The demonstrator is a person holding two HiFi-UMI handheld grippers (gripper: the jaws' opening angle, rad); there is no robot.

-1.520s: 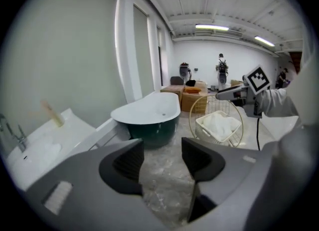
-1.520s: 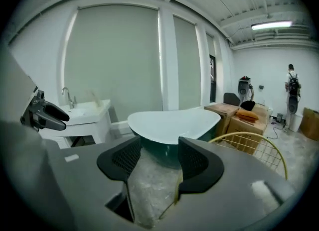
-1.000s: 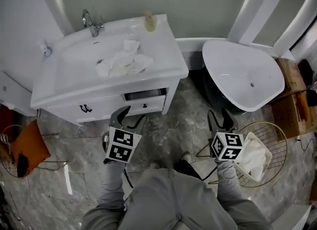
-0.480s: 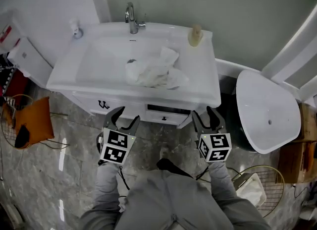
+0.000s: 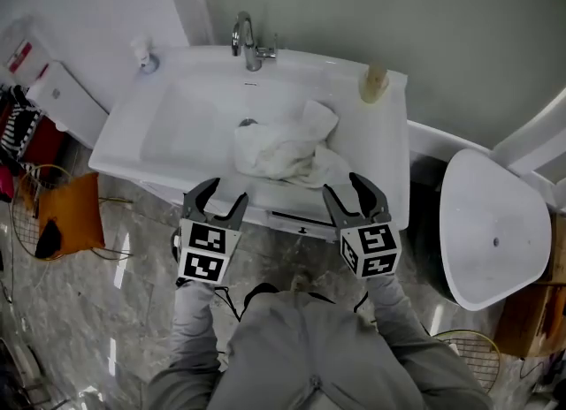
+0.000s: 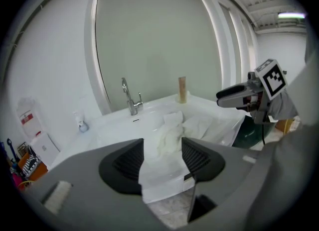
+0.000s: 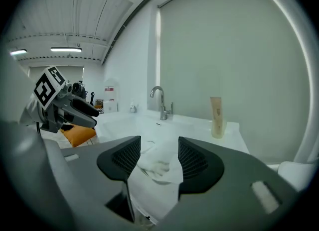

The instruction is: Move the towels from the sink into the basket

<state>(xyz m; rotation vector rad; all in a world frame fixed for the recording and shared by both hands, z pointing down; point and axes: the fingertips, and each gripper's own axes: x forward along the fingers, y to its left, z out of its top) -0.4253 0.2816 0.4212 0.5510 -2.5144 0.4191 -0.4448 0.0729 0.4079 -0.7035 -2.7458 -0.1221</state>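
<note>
Towels [image 5: 283,148] lie heaped at the sink's [image 5: 168,134] front right edge. Left gripper [image 5: 223,194] and right gripper [image 5: 345,186] are both released, empty, and short of the heap. Transfer to the basket [image 5: 473,339] is not yet begun.

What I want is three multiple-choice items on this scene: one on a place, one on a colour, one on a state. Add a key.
1. Where do the towels lie?
A. on the floor
B. in the sink
C. on the tap

2. What colour are the towels?
A. white
B. red
C. black

3. How do the left tongs and right tongs stand?
A. both shut on a towel
B. one shut on the tap
C. both open and empty

Key:
1 B, the crumpled pile sits in the basin.
2 A, the cloth is as pale as the sink.
3 C, each gripper view shows its tongs apart, short of the towels.
</note>
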